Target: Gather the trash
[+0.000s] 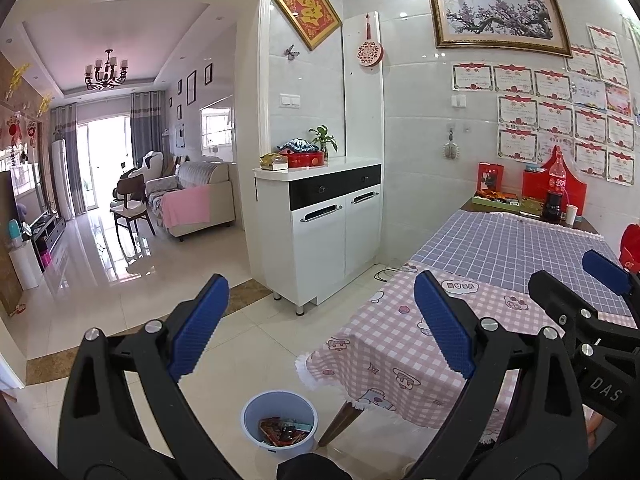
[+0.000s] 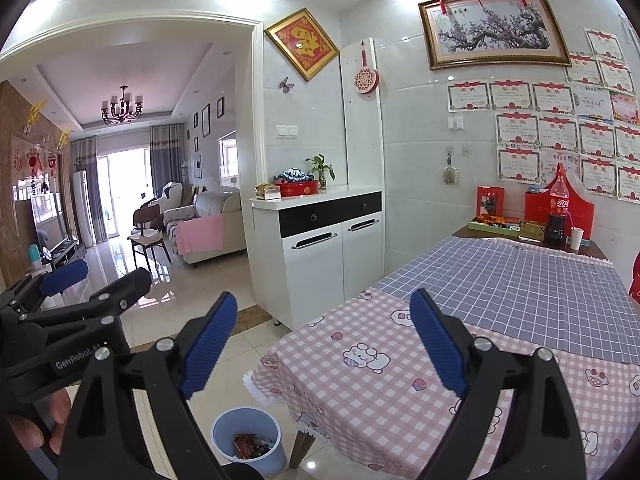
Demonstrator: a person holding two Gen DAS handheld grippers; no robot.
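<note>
A pale blue bin (image 1: pixel 256 412) stands on the floor tiles by the table's corner leg, with several crumpled wrappers (image 1: pixel 284 430) in its bottom. My left gripper (image 1: pixel 320 326) hangs above it, its blue pads (image 1: pixel 198 328) spread wide, open and empty. In the right wrist view the same bin (image 2: pixel 224 432) and the wrappers (image 2: pixel 250 446) sit low between my right gripper's (image 2: pixel 324 344) fingers, which are also open and empty. Each gripper shows in the other's view: the right gripper (image 1: pixel 580 280) at the right edge, the left gripper (image 2: pixel 96 280) at the left, held by a hand (image 2: pixel 36 420).
The table (image 2: pixel 380 360) carries a pink checked cloth near me and a blue checked cloth (image 2: pixel 520 280) beyond. A cola bottle (image 2: pixel 558 212), a white cup (image 2: pixel 577 238) and red boxes stand at its far end. A white cabinet (image 1: pixel 320 236) is against the wall, with tiled floor leading left to a living room.
</note>
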